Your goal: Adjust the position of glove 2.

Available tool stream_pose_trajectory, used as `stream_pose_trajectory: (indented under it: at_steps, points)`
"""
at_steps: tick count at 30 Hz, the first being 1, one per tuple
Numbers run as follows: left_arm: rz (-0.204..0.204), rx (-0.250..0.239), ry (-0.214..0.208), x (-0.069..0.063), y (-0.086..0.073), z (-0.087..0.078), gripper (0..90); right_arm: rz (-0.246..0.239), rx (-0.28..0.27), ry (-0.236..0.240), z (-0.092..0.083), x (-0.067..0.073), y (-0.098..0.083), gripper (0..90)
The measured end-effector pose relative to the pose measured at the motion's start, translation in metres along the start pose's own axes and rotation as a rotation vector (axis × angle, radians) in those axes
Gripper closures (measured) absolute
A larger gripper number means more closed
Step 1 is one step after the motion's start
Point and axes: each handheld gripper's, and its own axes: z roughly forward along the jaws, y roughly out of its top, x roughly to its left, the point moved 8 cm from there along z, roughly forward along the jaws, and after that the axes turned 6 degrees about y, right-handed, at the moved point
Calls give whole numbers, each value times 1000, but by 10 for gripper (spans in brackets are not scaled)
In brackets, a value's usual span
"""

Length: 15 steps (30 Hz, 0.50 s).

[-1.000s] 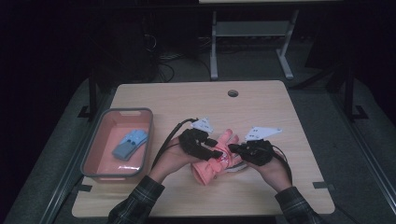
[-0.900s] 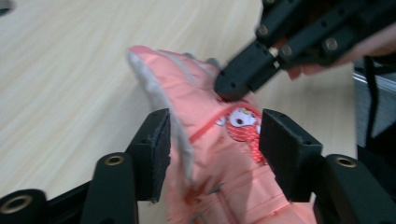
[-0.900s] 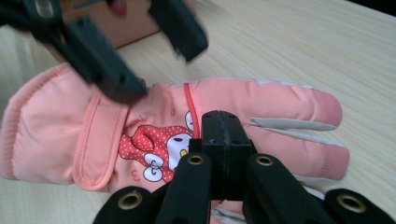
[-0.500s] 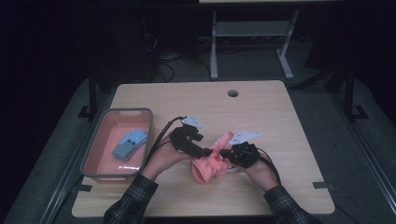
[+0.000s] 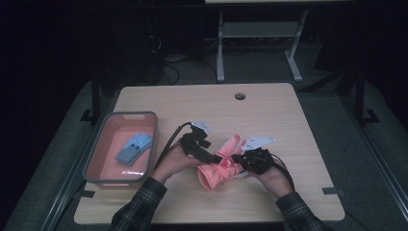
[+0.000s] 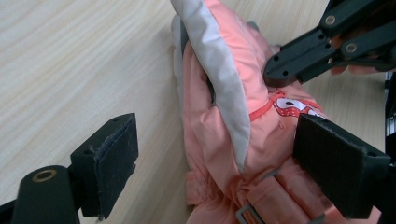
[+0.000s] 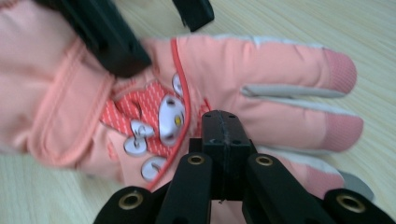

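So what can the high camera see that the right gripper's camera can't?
High view alone: the pink tub with a blue glove in it, and the person's sleeves. Right gripper view alone: the cartoon patch on the pink glove, close up. Both share that glove, the wooden table, the open left gripper and the shut right gripper.

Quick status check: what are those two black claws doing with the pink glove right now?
Left gripper jaws just opened, straddling the pink glove at its cuff, pads off it. Right gripper shut, pinching the glove's edge. Glove flat on table. Nothing blocking; tub off aside.
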Motion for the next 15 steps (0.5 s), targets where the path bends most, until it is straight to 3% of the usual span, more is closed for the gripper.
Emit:
stream_pose_trajectory:
  at_steps: [3, 5, 15]
  points:
    - [23, 14, 7, -2, 2, 5, 139, -2, 12, 7, 3, 0, -5, 900]
    - [16, 19, -1, -4, 2, 12, 139, -3, 16, 5, 6, 1, -5, 900]
    - [-31, 109, -110, -5, -14, 39, 125, -12, 36, 8, 5, 1, -11, 900]
